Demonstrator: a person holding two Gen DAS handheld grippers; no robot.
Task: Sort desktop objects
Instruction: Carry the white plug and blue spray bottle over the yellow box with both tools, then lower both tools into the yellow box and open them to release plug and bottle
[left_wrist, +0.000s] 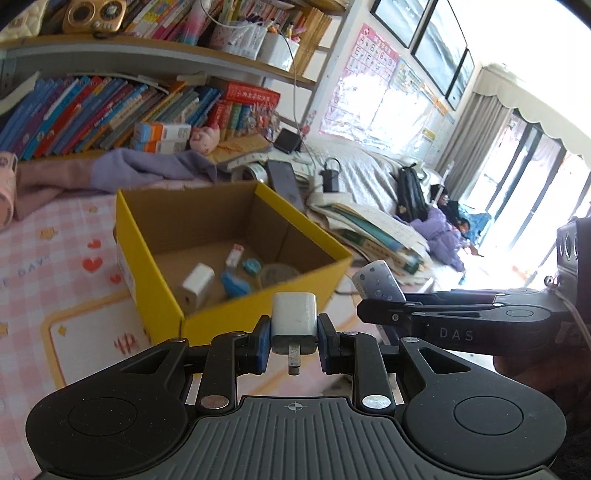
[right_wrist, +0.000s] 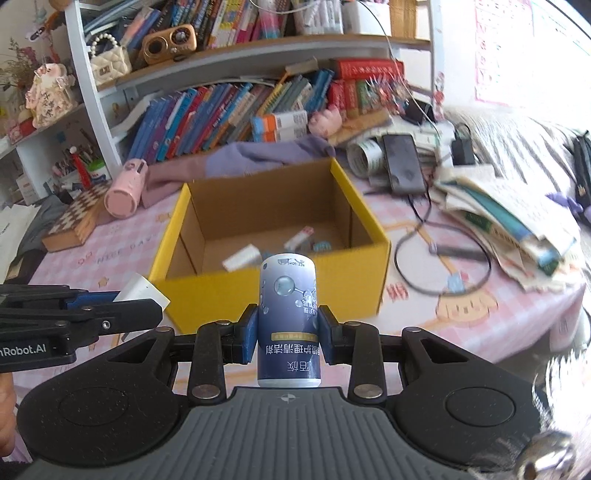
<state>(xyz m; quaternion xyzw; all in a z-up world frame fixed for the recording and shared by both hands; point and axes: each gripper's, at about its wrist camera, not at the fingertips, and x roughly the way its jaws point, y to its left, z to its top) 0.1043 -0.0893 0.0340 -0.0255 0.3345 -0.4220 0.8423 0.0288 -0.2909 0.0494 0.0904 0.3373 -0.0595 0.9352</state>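
Jaws clamp a white charger (left_wrist: 294, 320) left, a blue bottle (right_wrist: 288, 317) right, both angled down toward the yellow box (right_wrist: 273, 291)

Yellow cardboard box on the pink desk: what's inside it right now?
Inside the yellow cardboard box: a white charger block, a small white tube, teal-blue pieces and a round greyish disc. The near wall hides the front floor strip.

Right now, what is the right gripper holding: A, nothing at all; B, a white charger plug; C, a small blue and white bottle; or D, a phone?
C: in the right wrist view the right gripper is shut on a small blue and white bottle, in front of the yellow box; the white charger plug is in the left gripper.
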